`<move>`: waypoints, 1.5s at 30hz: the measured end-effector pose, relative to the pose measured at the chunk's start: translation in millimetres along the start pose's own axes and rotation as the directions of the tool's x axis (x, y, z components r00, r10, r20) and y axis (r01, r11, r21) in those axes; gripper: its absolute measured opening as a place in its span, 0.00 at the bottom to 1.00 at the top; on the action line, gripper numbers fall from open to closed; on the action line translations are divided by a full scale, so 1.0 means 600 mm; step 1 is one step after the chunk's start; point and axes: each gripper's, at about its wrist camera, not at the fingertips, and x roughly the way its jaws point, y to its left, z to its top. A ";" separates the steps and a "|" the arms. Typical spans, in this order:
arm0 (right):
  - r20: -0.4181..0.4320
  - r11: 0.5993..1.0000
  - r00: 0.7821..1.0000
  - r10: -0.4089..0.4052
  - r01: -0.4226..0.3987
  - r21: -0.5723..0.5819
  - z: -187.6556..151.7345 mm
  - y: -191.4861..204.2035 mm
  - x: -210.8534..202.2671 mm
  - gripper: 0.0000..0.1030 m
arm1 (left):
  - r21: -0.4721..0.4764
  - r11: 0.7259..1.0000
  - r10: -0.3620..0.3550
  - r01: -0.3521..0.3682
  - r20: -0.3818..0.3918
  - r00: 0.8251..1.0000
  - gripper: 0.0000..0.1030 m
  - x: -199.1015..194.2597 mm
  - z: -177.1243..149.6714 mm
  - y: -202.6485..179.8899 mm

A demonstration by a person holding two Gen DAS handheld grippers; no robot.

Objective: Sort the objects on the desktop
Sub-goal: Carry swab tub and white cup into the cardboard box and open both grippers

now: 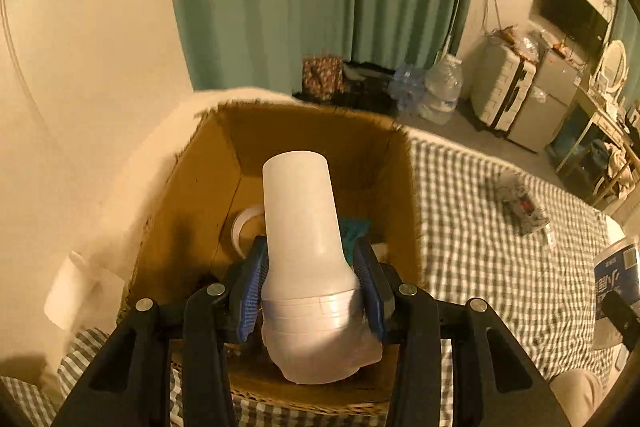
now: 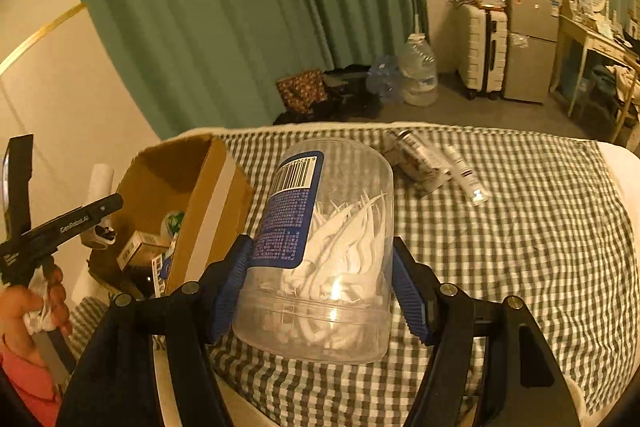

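My left gripper [image 1: 311, 281] is shut on a white bottle [image 1: 301, 223] and holds it over the open cardboard box [image 1: 192, 195]; the bottle points into the box. My right gripper [image 2: 320, 291] is shut on a clear plastic jar [image 2: 324, 251] with a blue label, full of white floss picks, held above the checked bedcover [image 2: 520, 247]. The box also shows in the right wrist view [image 2: 208, 195] at the left, with small packets inside. The left gripper's handle [image 2: 60, 227] is over that box.
A white roll [image 1: 244, 227] and a teal item [image 1: 354, 231] lie in the box. A clear packet [image 2: 416, 163] and a white tube [image 2: 466, 177] lie on the far bedcover. A paper roll [image 1: 76, 287] stands left of the box, by the wall.
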 end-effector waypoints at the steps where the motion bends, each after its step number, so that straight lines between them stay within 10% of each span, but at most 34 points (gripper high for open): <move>1: -0.008 1.000 1.000 0.002 -0.002 -0.007 0.000 0.006 0.007 0.65 | -0.003 1.000 -0.001 0.001 -0.016 1.000 0.42 0.012 -0.004 0.004; 3: -0.024 1.000 1.000 0.006 -0.007 -0.025 -0.001 0.024 0.021 0.65 | -0.013 1.000 -0.005 0.004 -0.031 1.000 0.48 0.022 -0.016 0.015; 6: -0.042 0.999 0.999 0.023 -0.025 -0.046 -0.004 0.049 0.038 0.65 | -0.036 0.999 0.027 -0.028 -0.042 0.999 0.86 0.029 -0.021 0.038; 26: -0.203 0.930 0.955 0.218 -0.267 -0.254 -0.016 0.313 0.187 0.67 | -0.249 0.962 0.106 -0.108 -0.024 0.994 0.94 0.011 -0.051 0.194; 45: -0.006 0.999 0.999 0.051 -0.051 -0.007 0.039 0.072 0.088 0.76 | -0.051 0.999 -0.003 0.005 0.041 0.999 0.97 -0.033 -0.053 -0.019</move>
